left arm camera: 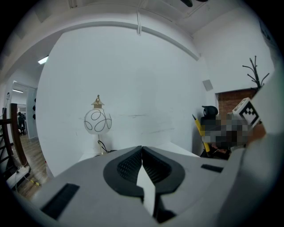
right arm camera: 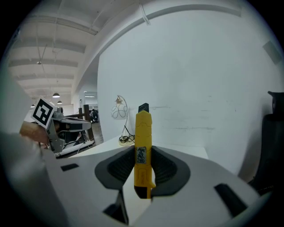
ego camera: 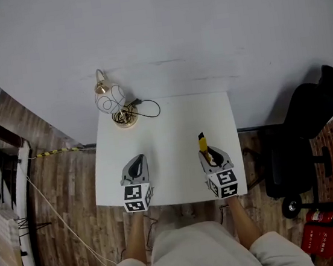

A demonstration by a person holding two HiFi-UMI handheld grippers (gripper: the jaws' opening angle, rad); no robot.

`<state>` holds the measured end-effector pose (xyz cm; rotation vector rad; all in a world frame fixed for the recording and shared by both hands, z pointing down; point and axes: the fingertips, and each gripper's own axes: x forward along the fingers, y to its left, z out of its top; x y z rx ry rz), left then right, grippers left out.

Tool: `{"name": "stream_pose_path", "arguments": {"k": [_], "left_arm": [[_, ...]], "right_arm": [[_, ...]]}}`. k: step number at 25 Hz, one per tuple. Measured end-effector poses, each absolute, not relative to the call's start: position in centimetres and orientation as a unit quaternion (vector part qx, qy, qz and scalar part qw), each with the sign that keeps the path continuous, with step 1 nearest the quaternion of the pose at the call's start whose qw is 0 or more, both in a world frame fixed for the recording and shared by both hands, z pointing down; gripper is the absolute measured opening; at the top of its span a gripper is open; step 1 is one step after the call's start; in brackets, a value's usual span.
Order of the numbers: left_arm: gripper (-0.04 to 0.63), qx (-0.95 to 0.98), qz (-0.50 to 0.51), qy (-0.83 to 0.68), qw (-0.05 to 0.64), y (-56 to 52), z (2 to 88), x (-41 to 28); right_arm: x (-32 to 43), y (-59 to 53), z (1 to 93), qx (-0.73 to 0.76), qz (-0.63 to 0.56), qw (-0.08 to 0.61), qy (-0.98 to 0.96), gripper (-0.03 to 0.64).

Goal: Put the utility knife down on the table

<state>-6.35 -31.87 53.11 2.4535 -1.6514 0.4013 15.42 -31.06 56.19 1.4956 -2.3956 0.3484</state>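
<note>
Table: white and square. Its middle is bare, so there seems to be enough room to lay something flat.
Chair: black, on the floor at 3 o'clock from the table and apart from it. It plays no part in this step.
Lamp: a globe lamp with a coiled cord at the 11 o'clock corner of the table, well apart from both grippers.
Right gripper: over the 5 o'clock part of the table. Its jaws are clenched on the knife, with one pad on each flat side.
Left gripper: over the 7 o'clock part of the table. Its jaws are pressed together with nothing between them, and it should stay out of the way.
Knife: yellow with a black tip, sticking out of the right gripper toward 12 o'clock. No view shows whether it touches the table.
Knife, how to put it down well: the right gripper should probably go lower until the yellow body lies along the bare tabletop. Only then should the jaws release, slowly, so the knife does not drop or roll. After that the gripper should draw back toward 6 o'clock, away from the tip.
</note>
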Motion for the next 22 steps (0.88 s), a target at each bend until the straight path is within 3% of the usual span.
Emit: {"name": "stream_pose_path", "arguments": {"k": [22], "left_arm": [[0.006,0.837,0.148,-0.509,0.133,-37.2,58.6,-8.6]], "right_arm": [[10.6,-34.2,62.4,0.508,0.165,0.217,-0.817,0.109]]}}
